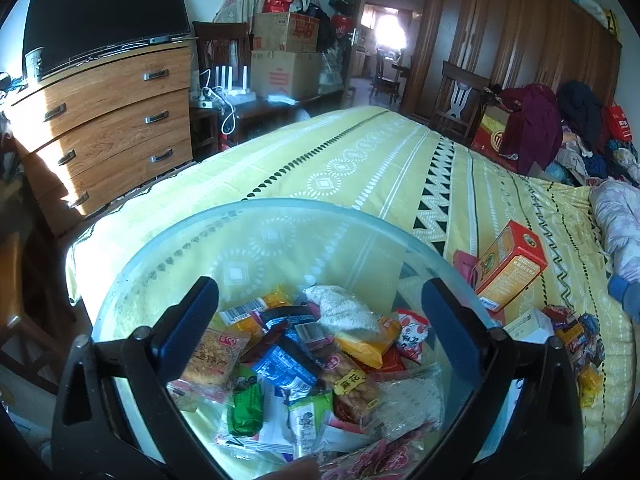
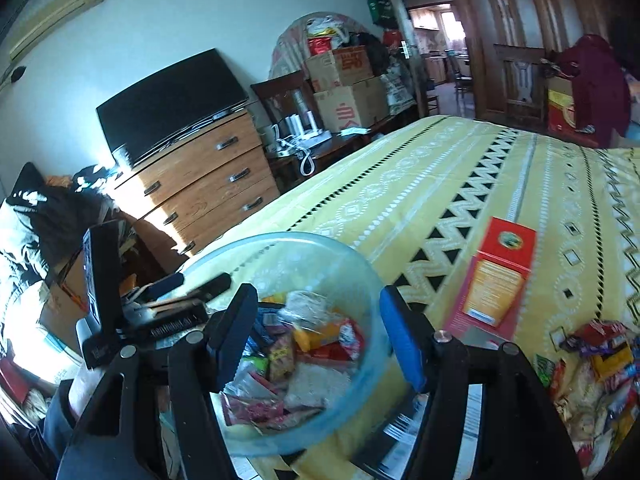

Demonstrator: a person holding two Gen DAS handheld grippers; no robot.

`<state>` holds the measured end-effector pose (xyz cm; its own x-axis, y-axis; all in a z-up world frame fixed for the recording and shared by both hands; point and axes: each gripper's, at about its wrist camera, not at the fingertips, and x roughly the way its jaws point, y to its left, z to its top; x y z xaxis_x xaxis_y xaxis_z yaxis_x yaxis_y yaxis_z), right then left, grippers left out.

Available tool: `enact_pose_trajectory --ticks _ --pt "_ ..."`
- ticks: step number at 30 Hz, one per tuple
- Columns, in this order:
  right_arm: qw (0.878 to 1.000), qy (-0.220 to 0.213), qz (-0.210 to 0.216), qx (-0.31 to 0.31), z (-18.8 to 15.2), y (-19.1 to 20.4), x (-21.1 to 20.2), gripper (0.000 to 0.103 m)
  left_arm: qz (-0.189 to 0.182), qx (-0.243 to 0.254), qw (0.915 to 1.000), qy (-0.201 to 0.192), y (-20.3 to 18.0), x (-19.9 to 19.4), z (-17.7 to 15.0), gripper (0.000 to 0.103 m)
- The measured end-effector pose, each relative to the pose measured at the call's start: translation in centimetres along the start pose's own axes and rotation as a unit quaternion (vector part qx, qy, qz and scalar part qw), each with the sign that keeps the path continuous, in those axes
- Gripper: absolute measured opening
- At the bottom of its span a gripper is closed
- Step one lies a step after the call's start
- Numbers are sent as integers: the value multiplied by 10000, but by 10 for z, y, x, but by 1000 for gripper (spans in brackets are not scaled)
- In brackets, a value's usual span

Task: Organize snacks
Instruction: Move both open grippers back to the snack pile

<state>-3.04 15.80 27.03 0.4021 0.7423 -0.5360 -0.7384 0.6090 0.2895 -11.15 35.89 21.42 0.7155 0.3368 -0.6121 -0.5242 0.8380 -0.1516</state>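
Observation:
A clear glass bowl (image 1: 280, 216) (image 2: 372, 292) sits on the yellow patterned bedspread (image 1: 360, 152) (image 2: 460, 168) and holds several wrapped snacks (image 1: 304, 348) (image 2: 304, 352). My left gripper (image 1: 320, 324) is open, its blue fingers spread over the bowl's near side with nothing between them. My right gripper (image 2: 320, 332) is open above the bowl, empty. The left gripper also shows in the right wrist view (image 2: 192, 284), to the bowl's left. A red and orange box (image 1: 508, 268) (image 2: 496, 276) lies right of the bowl. A heap of loose snacks (image 1: 576, 340) (image 2: 600, 360) lies further right.
A wooden dresser (image 1: 108, 120) (image 2: 200, 184) with a TV stands left of the bed. Cardboard boxes (image 1: 284, 52) are stacked at the back. Clothes and bags (image 1: 560, 120) are piled at the bed's right. A small white box (image 1: 528, 326) lies by the bowl.

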Motion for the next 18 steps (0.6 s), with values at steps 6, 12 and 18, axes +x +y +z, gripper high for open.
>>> enact_pose_trajectory --ticks 6,12,18 --pt "9979 -248 -580 176 -31 -41 -57 67 -380 41 9990 -227 -24 -19 2 103" --pt "9901 -303 -1287 465 -91 -93 -120 68 -1259 506 9899 -411 -94 -49 -9 103" --pt "9742 -64 -1916 1191 -169 -156 -176 68 -2075 1503 9663 -260 -195 -74 -44 103"
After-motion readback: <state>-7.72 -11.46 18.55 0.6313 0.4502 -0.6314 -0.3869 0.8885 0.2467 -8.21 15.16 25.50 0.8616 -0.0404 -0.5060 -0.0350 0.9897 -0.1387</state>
